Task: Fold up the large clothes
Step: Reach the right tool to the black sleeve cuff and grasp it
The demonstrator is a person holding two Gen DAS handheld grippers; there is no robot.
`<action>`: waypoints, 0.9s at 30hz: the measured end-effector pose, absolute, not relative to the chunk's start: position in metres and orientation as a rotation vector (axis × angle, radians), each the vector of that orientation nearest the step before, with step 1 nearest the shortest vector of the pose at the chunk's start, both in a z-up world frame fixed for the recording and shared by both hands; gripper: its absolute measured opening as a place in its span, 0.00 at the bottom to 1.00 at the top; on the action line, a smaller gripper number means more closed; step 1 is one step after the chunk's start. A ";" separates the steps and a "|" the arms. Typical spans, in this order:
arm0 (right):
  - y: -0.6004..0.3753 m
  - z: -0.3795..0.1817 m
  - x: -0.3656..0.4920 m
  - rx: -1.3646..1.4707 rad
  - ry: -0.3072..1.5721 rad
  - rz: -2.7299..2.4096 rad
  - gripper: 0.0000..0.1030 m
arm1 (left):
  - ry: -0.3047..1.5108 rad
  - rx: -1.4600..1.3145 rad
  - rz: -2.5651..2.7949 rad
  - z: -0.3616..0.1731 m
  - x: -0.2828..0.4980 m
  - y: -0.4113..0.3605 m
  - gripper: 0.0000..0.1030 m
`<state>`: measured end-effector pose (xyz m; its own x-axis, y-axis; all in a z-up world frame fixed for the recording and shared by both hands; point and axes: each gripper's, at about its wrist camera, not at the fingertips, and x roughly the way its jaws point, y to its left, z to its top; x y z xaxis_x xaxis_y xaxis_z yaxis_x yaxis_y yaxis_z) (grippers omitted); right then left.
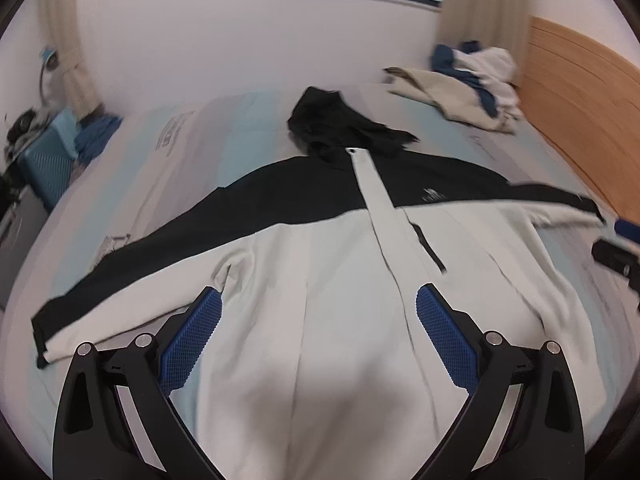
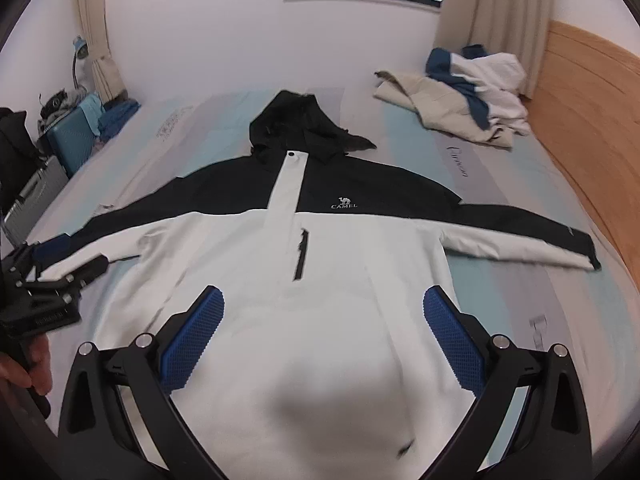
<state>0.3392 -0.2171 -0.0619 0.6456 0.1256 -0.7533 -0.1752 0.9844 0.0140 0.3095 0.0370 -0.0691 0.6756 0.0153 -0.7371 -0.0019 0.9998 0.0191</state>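
A black-and-white hooded jacket [image 1: 320, 288] [image 2: 320, 264] lies face up and spread flat on the bed, sleeves stretched out to both sides, black hood [image 2: 296, 128] toward the far wall. My left gripper [image 1: 318, 308] hovers open over the white lower body, nothing between its blue pads [image 1: 196, 336]. My right gripper [image 2: 322, 312] is likewise open above the white front, just below the chest pocket zip [image 2: 302, 254]. In the right wrist view the left gripper [image 2: 60, 276] shows at the left edge near the sleeve cuff, held by a hand [image 2: 24, 368].
The bed [image 2: 540, 280] has a pale blue and grey striped sheet. A heap of other clothes [image 2: 464, 92] lies at its far right corner by the wooden headboard [image 2: 592, 120]. A teal suitcase [image 2: 72, 140] and bags stand beside the bed on the left.
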 end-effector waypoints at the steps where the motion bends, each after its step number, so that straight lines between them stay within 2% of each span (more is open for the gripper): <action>1: -0.223 -0.067 0.354 -0.042 0.869 0.184 0.93 | 0.843 0.003 0.026 -0.071 0.321 0.035 0.93; 9: -0.258 -0.115 0.442 0.012 0.955 0.189 0.93 | 0.866 -0.020 0.088 -0.079 0.400 0.019 0.93; 16: -0.313 -0.151 0.511 0.013 0.985 0.054 0.93 | 0.932 0.032 0.044 -0.129 0.471 0.001 0.93; 21: -0.417 -0.179 0.543 0.055 1.069 -0.164 0.93 | 0.976 0.073 0.000 -0.164 0.523 -0.022 0.93; 27: -0.577 -0.216 0.541 0.079 1.174 -0.406 0.93 | 1.031 0.058 0.016 -0.192 0.573 -0.051 0.93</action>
